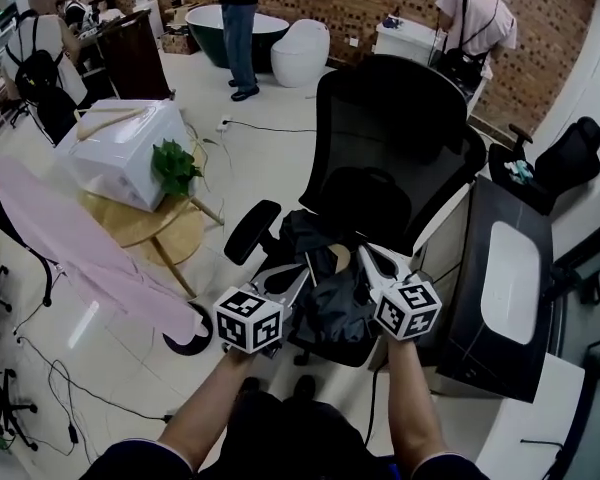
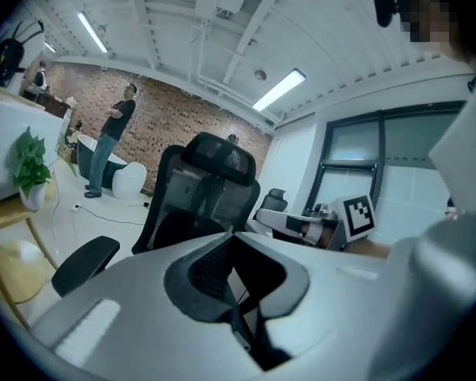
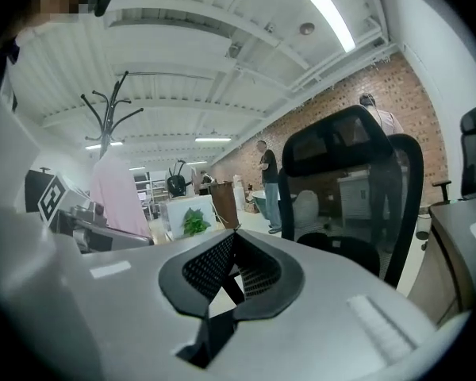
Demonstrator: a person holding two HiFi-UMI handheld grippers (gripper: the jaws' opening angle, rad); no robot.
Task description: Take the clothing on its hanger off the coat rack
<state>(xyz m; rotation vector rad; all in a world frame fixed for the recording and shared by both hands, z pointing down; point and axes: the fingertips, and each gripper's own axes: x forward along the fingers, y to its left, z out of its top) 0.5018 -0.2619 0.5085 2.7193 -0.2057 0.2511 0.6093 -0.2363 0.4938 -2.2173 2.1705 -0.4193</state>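
A pink garment (image 1: 80, 238) hangs at the far left of the head view; the right gripper view shows it (image 3: 115, 197) under the black coat rack (image 3: 107, 113) with its hooked top. Both grippers are held low, well to the right of it, over a black office chair (image 1: 390, 158). My left gripper (image 1: 307, 261) is shut with nothing between its jaws, its tips meeting (image 2: 234, 230). My right gripper (image 1: 368, 256) is shut and empty too, tips together (image 3: 234, 232). The two point up and slightly towards each other.
Dark cloth (image 1: 330, 288) lies on the chair seat. A white box (image 1: 120, 148) and a green plant (image 1: 173, 166) sit on a round wooden table between me and the rack. A black desk (image 1: 505, 278) stands right. People stand by the brick wall.
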